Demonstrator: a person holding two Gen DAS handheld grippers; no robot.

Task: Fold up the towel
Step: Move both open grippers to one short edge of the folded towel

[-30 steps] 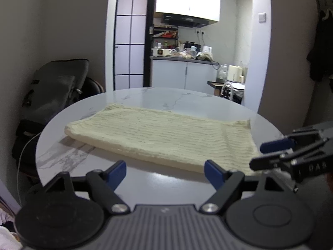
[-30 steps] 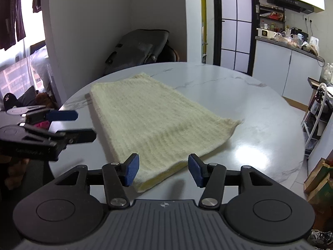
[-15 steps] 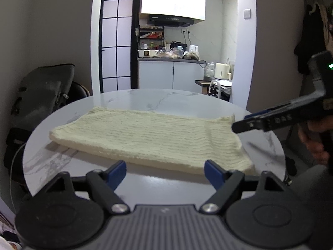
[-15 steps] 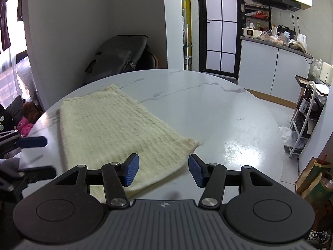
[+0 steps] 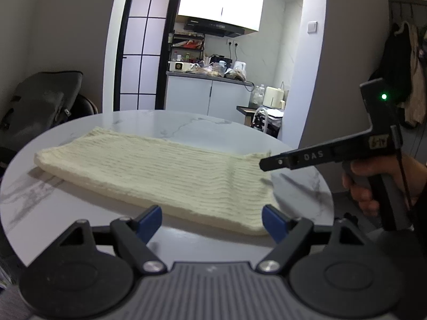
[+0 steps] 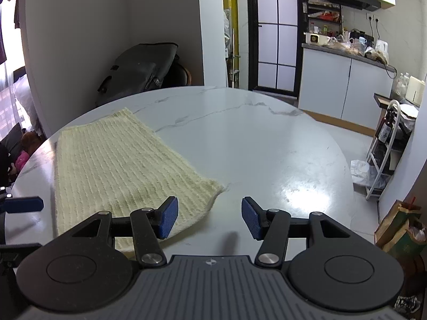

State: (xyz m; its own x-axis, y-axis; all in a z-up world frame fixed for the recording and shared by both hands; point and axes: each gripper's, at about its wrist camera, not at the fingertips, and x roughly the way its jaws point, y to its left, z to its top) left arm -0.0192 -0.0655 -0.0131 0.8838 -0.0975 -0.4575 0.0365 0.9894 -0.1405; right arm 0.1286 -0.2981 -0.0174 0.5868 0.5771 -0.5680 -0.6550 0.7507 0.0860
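Towel (image 5: 157, 170): cream, ribbed knit, lying flat on the round marble table (image 6: 267, 144). In the left wrist view it spans from 9 o'clock to 3 o'clock across the middle; in the right wrist view it sits at 9 to 10 o'clock, on the left half of the tabletop. A thick rounded left edge suggests it is already doubled once; this is a judgement.

Handling, judged: light, soft, limp, with a coarse weave that should hold well between pads. It will sag and drag unless lifted at 2 corners together. Best holds are the 2 near corners, pinching all layers.

Left gripper (image 5: 212, 220): jaws wide apart, empty, hovering just short of the towel's near edge.

Right gripper (image 6: 209, 218): jaws apart, empty, with the near right corner just ahead of its left pad (image 6: 168, 217). In the left wrist view it appears side-on at 3 o'clock, tip near the towel's far right corner.

Edges and room: the towel's left end lies close to the table rim. Bare marble from 12 to 3 o'clock gives ample room to fold.
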